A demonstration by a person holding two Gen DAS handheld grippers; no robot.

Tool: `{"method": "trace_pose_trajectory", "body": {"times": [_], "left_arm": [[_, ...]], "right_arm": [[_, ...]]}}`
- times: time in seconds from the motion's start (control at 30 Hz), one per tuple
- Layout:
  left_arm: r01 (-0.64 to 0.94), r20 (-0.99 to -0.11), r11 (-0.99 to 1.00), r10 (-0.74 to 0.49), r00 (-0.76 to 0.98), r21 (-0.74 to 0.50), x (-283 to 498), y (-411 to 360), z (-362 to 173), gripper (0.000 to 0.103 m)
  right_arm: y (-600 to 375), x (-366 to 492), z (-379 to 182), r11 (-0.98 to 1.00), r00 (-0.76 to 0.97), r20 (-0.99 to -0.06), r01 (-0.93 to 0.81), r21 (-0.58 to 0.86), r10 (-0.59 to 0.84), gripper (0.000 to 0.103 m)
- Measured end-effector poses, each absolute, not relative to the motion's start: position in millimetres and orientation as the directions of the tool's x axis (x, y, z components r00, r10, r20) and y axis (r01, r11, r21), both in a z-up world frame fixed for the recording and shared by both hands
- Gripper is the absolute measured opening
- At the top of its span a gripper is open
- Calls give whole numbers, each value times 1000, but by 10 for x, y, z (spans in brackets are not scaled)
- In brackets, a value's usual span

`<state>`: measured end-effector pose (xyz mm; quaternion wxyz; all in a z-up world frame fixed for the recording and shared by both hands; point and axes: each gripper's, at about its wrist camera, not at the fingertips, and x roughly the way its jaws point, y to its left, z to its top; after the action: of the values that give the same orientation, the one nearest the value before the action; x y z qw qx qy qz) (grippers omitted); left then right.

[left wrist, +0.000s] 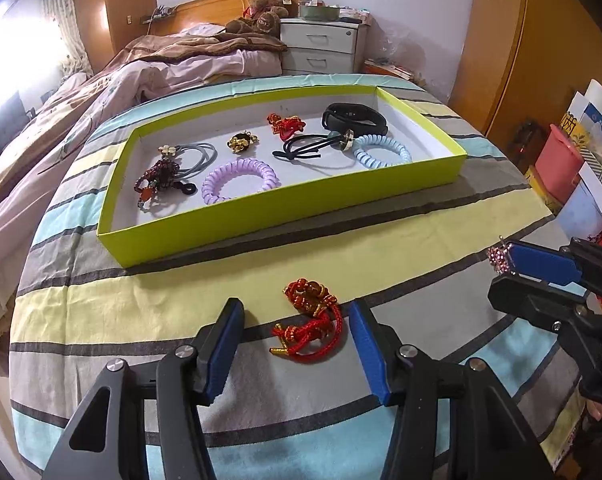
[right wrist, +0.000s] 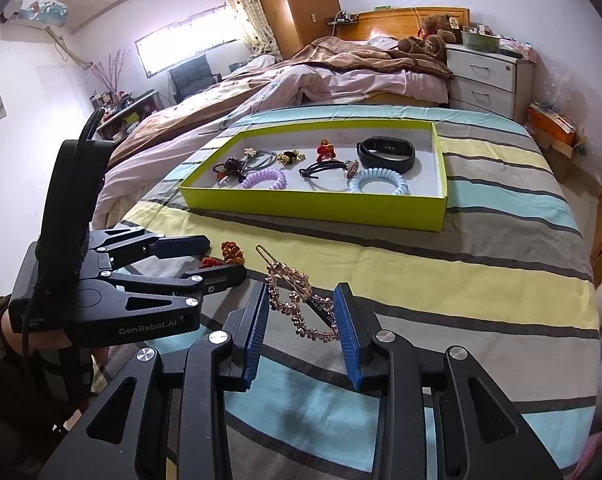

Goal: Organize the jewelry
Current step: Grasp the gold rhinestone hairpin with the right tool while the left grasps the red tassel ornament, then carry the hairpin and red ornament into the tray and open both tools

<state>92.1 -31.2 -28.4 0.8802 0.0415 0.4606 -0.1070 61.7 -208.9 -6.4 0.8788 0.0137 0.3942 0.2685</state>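
Gripping a rose-gold hair clip (right wrist: 297, 304) between its blue pads, the right gripper (right wrist: 301, 320) holds it above the striped bedspread (right wrist: 481, 288). The left gripper (left wrist: 297, 320) has its fingers spread, with a red knotted cord ornament (left wrist: 309, 320) lying on the bedspread between them, not touching either pad. Farther away, the lime-green tray (left wrist: 285, 216) contains a purple coil hair tie (left wrist: 239, 178), a blue coil hair tie (left wrist: 381, 152) and a black wristband (left wrist: 353, 118).
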Motion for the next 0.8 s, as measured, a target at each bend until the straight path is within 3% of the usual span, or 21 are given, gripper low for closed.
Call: {"method": "trace_pose_trajectory", "body": {"times": [0.1,0.37,0.8], "left_arm": [[230,-818,973,-150,556,-22,909,-320,-275,39],[239,-817,971,-161,553,-29,892,-323,-258,22],[226,-802,971,-200,563,-83,840,-236,-192,19]], "right_arm": [[-2092,618,-68,855,546,-683,-461,238,485,35],[-2085,610,-62,856,548,-682,-460,237,484,35],[-2085,625,-60,859,555,-681,-458,230,478,35]]}}
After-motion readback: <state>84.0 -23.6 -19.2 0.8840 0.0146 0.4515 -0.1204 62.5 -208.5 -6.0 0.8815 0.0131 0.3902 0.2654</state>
